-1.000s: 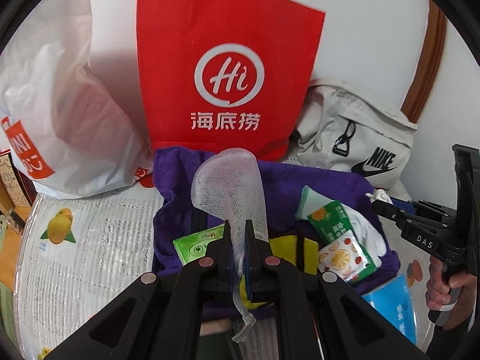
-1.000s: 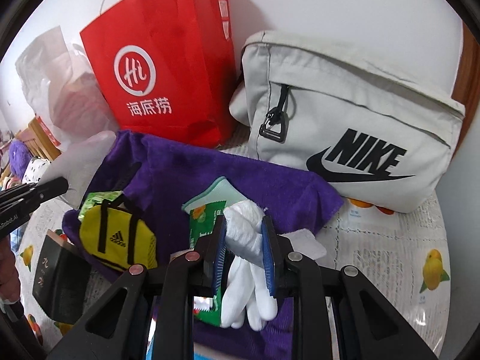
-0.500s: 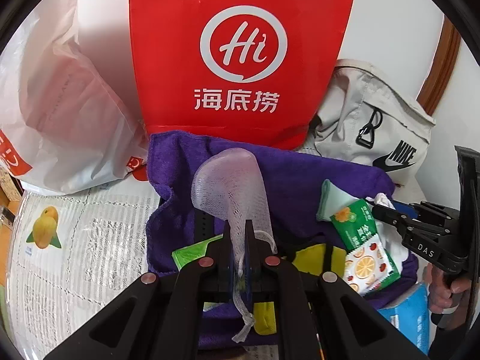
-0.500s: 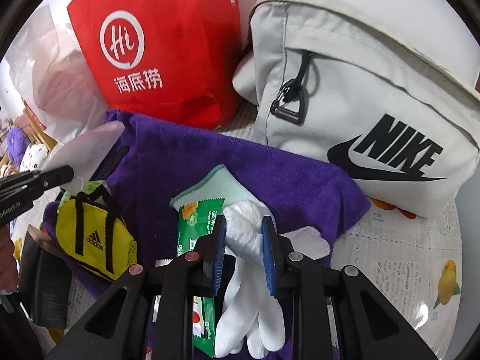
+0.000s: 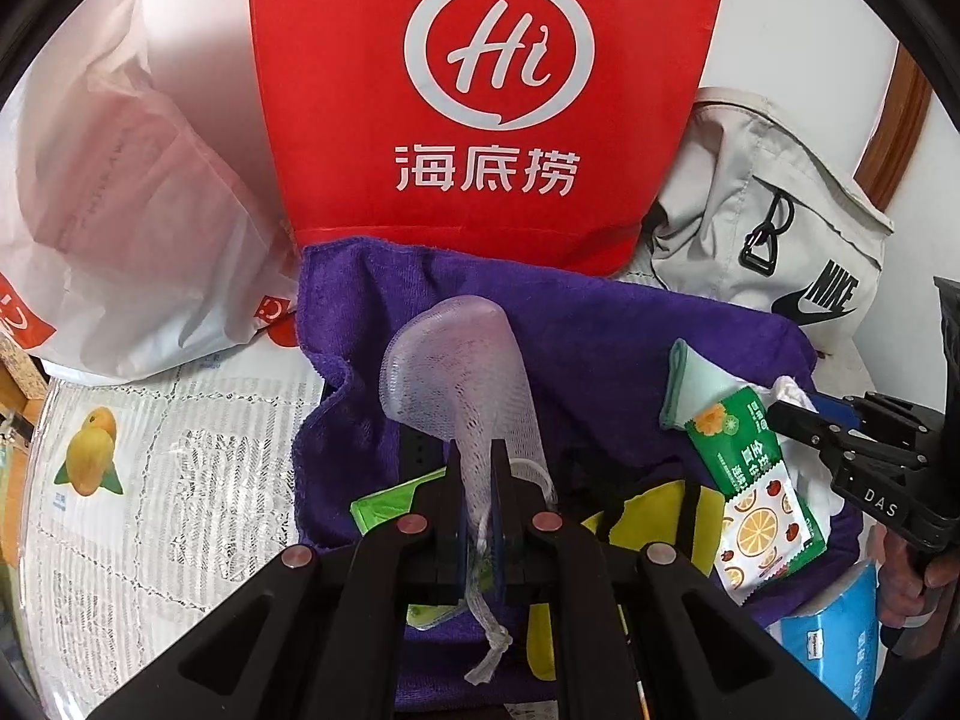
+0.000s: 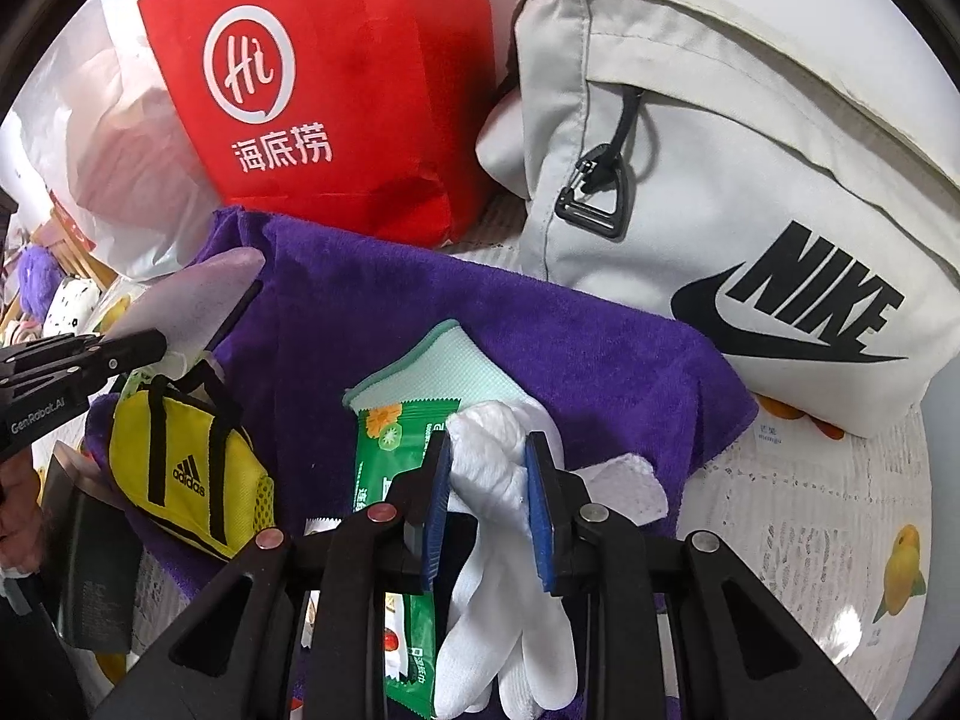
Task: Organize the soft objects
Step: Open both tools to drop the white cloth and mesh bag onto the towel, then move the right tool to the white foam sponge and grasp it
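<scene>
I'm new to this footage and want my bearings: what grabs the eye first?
The big red paper bag standing at the back, with a grey Nike bag beside it. In front lies a purple towel, above which the left gripper pinches a white mesh pouch and the right gripper holds a white glove.

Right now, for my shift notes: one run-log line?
left gripper: shut on mesh pouch | right gripper: shut on white glove

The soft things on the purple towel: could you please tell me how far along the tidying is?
Nothing looks put away yet. In hand: the left gripper pinches a white mesh pouch; the right gripper holds a white cotton glove. Left on the purple towel: a yellow mini duffel bag and green snack packets.
</scene>
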`<action>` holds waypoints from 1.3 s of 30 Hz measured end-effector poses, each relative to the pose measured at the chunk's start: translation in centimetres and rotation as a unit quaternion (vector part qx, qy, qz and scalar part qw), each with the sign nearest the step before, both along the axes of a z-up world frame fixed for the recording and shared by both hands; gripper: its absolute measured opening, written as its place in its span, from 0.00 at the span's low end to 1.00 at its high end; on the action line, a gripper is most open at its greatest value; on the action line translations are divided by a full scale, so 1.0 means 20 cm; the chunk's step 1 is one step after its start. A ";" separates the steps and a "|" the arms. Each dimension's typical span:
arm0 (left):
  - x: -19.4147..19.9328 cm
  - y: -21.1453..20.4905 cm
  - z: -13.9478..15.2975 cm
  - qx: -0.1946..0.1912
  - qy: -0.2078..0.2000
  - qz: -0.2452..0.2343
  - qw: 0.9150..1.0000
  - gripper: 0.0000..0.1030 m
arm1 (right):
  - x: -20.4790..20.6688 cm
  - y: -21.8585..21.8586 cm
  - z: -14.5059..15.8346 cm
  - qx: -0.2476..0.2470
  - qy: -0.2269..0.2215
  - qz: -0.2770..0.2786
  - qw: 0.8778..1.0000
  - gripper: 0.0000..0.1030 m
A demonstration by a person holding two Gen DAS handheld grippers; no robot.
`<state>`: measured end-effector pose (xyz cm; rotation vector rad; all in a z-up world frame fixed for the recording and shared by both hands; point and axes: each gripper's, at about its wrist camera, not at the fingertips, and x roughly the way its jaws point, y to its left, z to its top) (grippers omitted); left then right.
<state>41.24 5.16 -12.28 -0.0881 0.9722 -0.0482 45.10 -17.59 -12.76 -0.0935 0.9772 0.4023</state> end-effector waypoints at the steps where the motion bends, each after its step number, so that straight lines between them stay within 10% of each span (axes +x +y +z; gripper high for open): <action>1: 0.00 0.00 0.00 0.002 0.001 0.001 1.000 0.07 | 0.00 0.00 0.00 0.000 0.000 0.003 1.000 0.28; 5: 0.00 0.00 -0.01 0.006 0.008 -0.002 1.000 0.11 | -0.02 0.02 0.00 -0.002 -0.004 0.011 1.000 0.44; 17: -0.06 -0.03 0.10 0.021 -0.018 -0.008 1.000 0.63 | -0.08 0.01 0.07 0.010 -0.008 0.004 1.000 0.63; 39: -0.57 0.02 0.45 0.002 -0.099 0.016 0.995 0.68 | -0.56 -0.11 0.45 0.045 -0.060 -0.009 0.997 0.73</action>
